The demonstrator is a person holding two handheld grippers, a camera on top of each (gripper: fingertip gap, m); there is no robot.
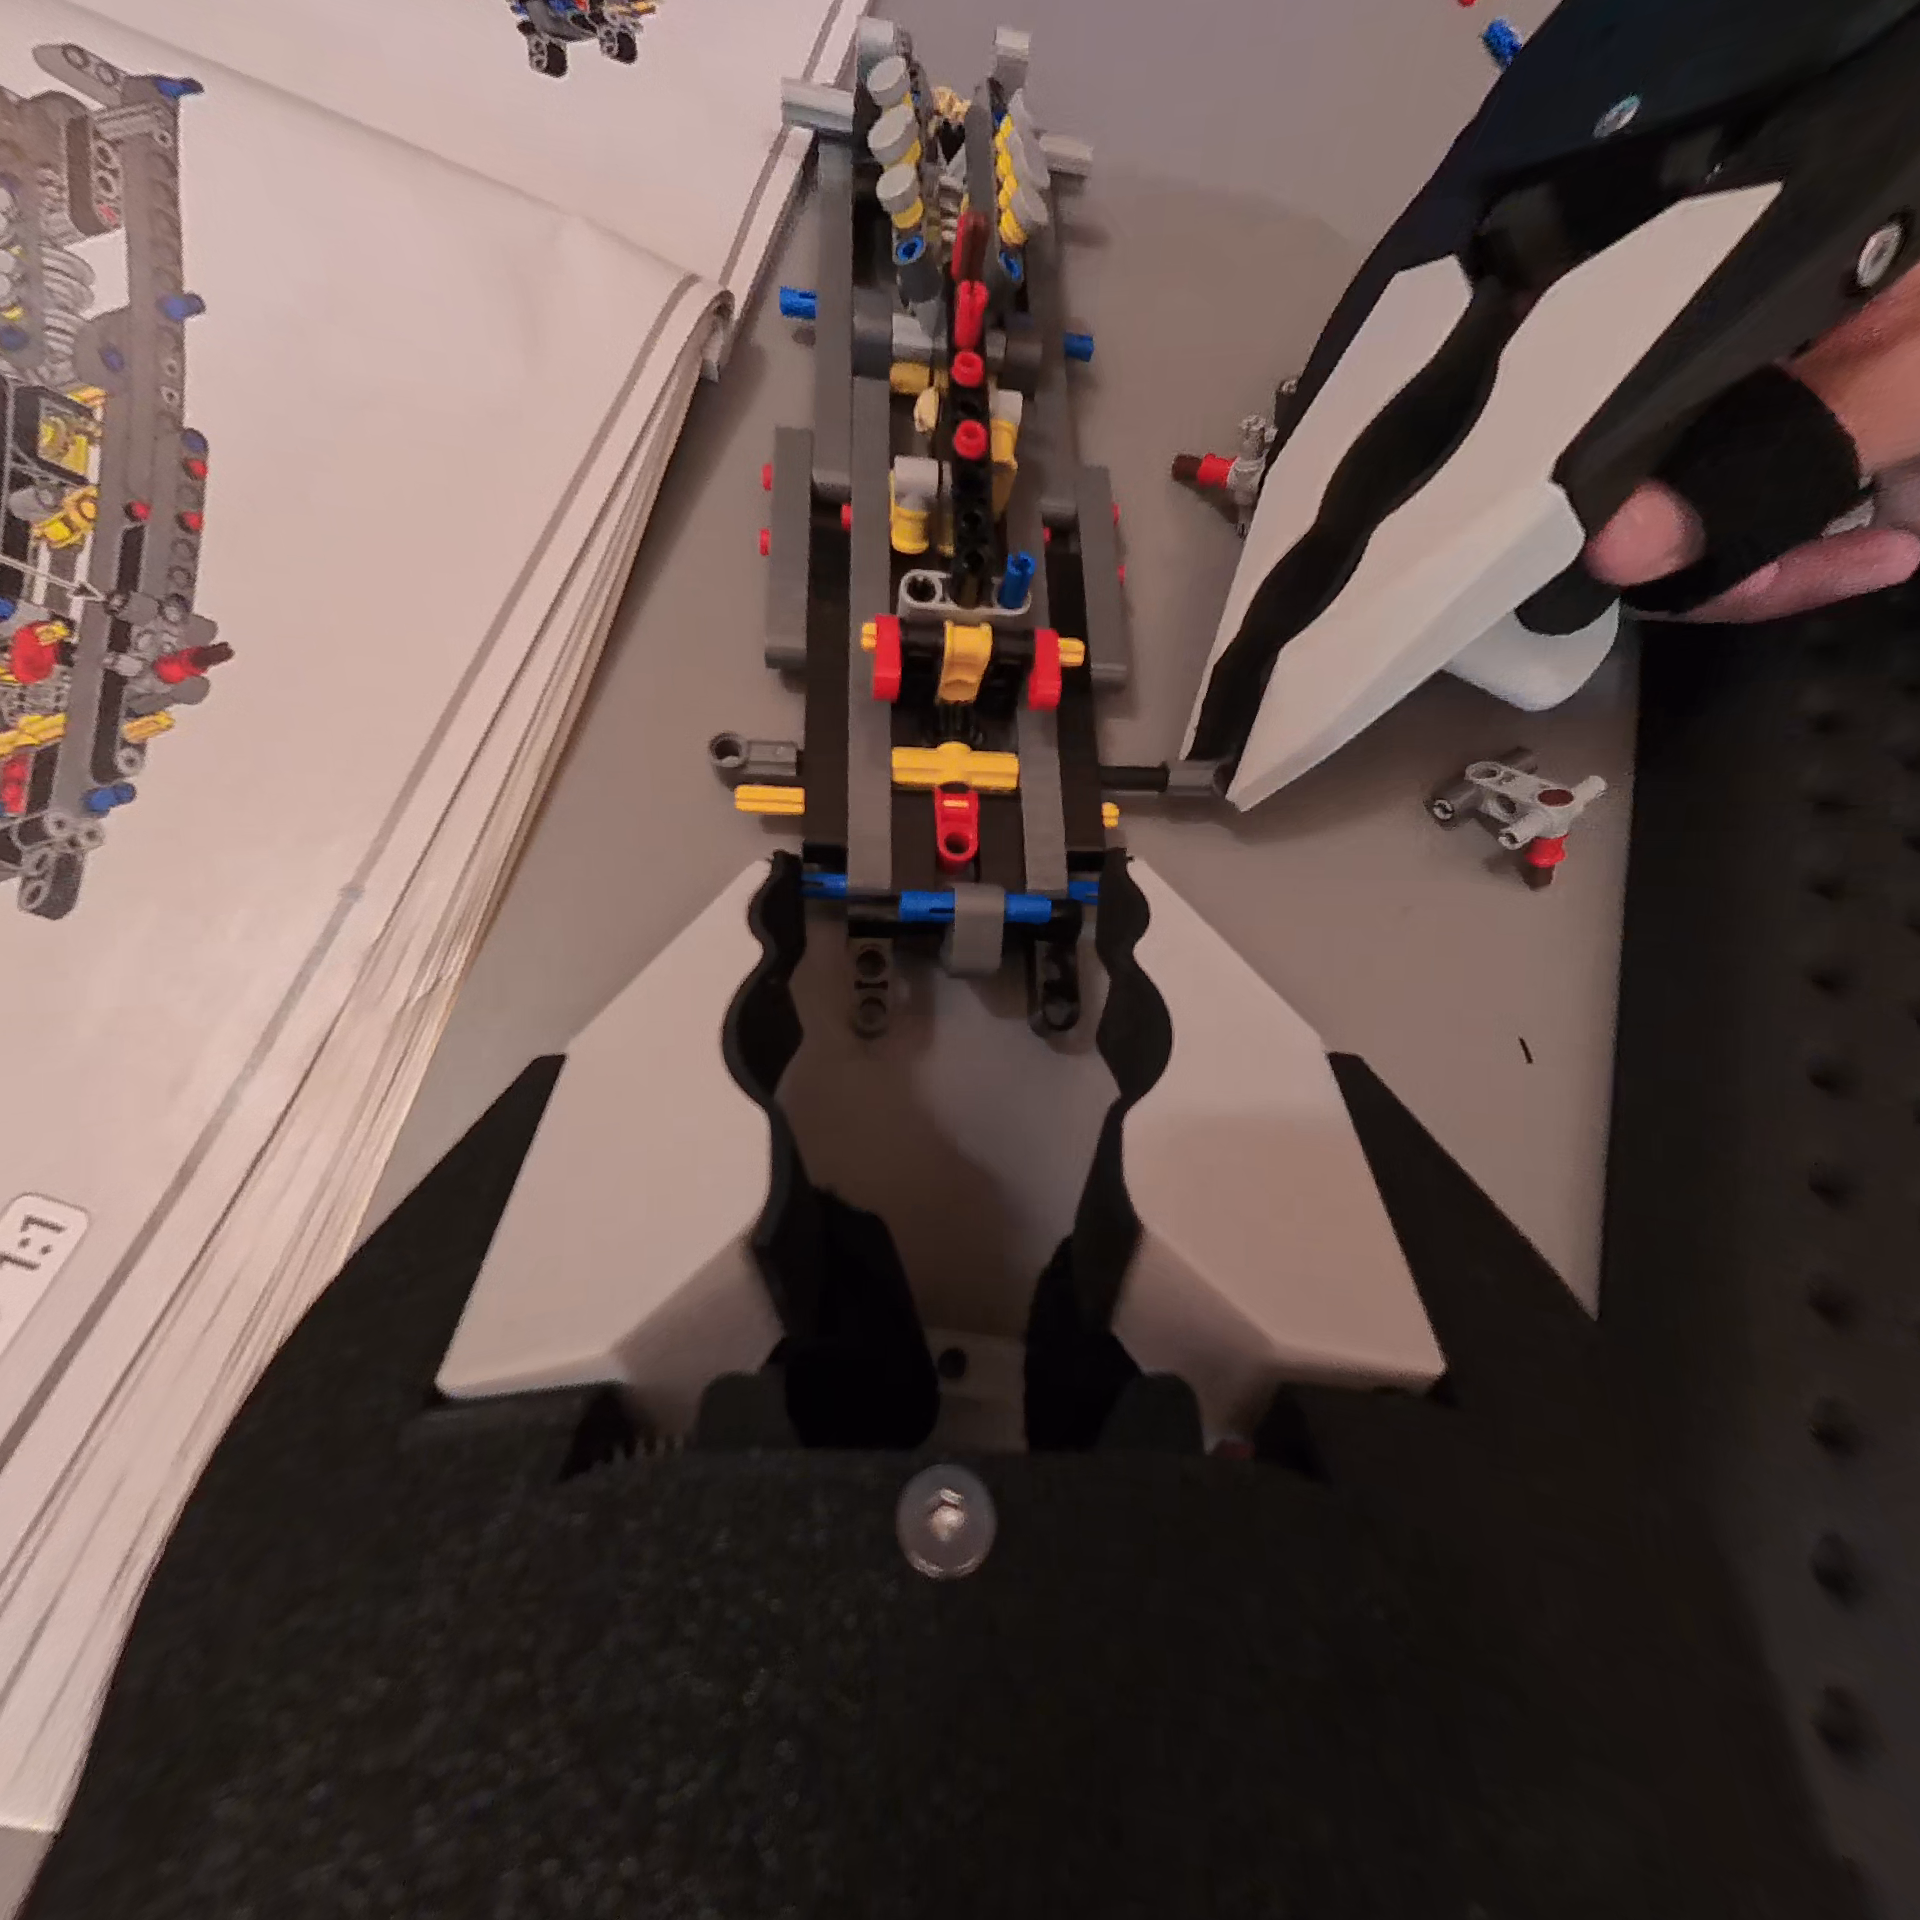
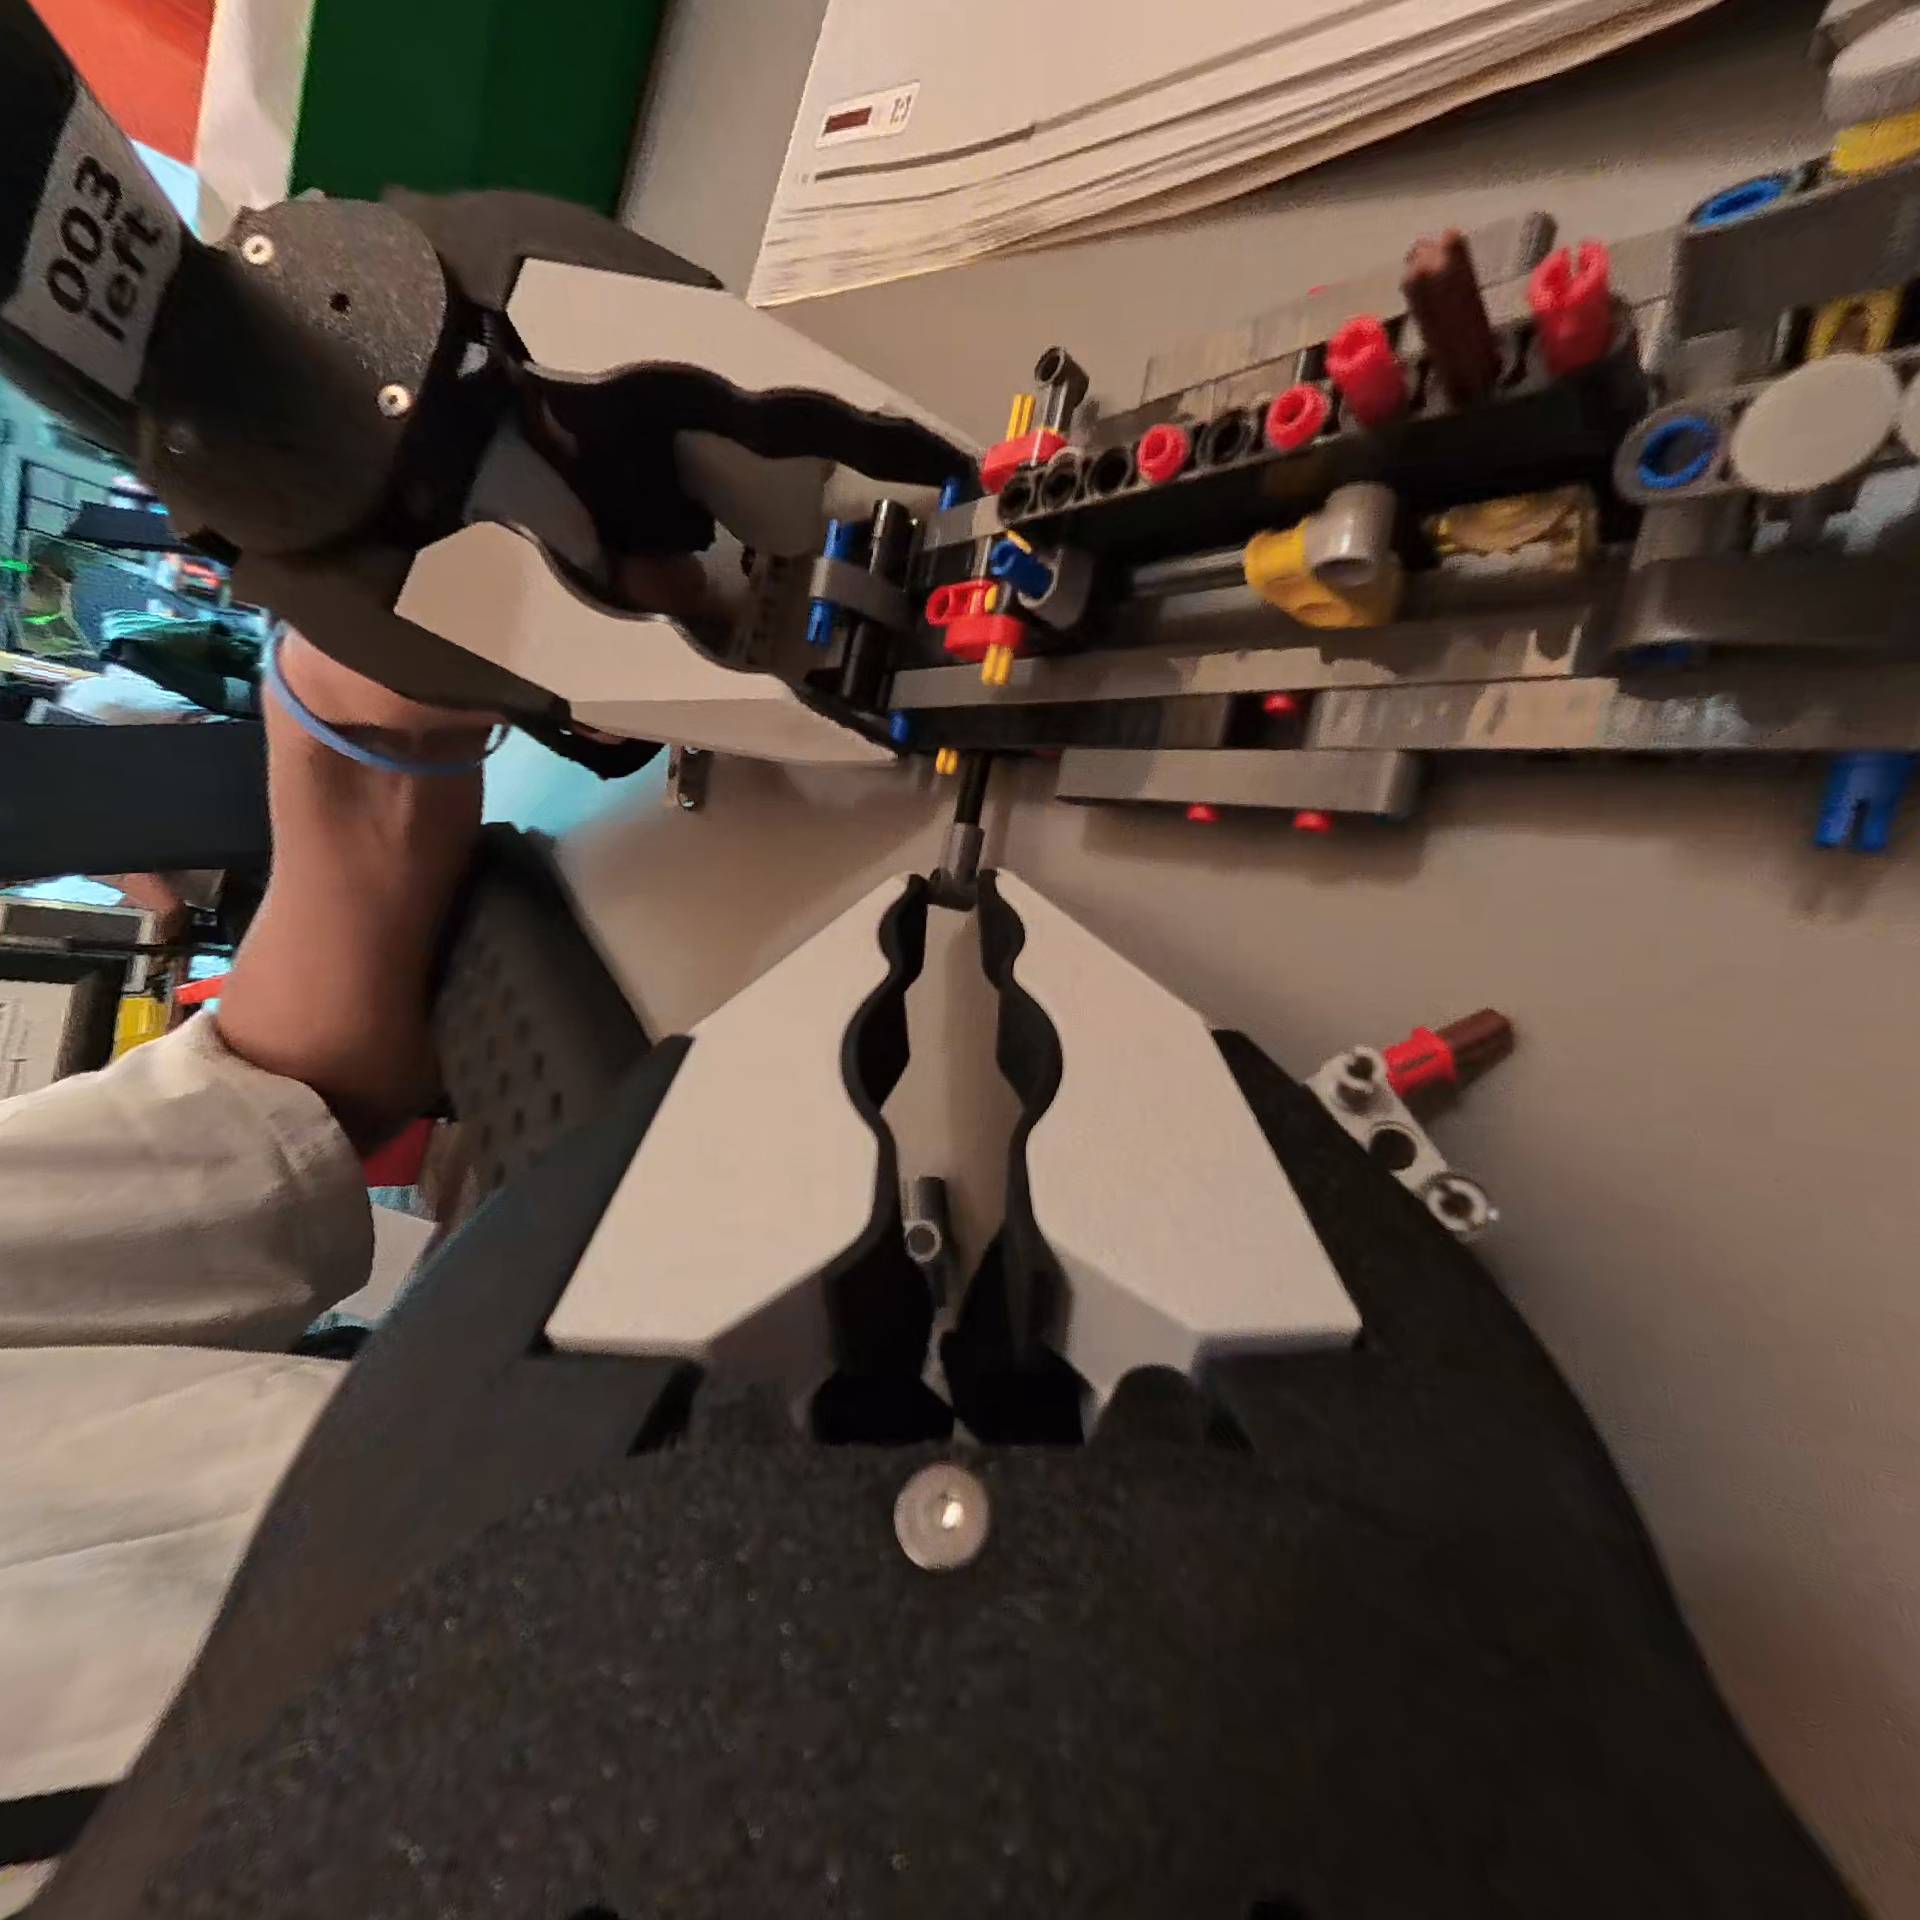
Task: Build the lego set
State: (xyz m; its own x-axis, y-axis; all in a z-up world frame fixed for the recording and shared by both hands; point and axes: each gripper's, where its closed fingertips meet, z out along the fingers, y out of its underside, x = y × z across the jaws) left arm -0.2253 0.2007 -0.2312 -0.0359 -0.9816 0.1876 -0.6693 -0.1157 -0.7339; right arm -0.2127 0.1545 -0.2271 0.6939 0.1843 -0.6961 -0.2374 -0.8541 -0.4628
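my left tongs clamp the chassis end; my right tongs pinch its side connector, which may pop off if twisted.

The lego chassis is a long, narrow frame of dark grey and black beams lying flat on the grey table, studded with red, yellow and blue pins and a row of pale grey cylinders at its far end. A short grey connector on a black axle sticks out sideways from the chassis's right side near its close end. Two small light grey subassemblies with red pins lie loose on the table to the chassis's right.
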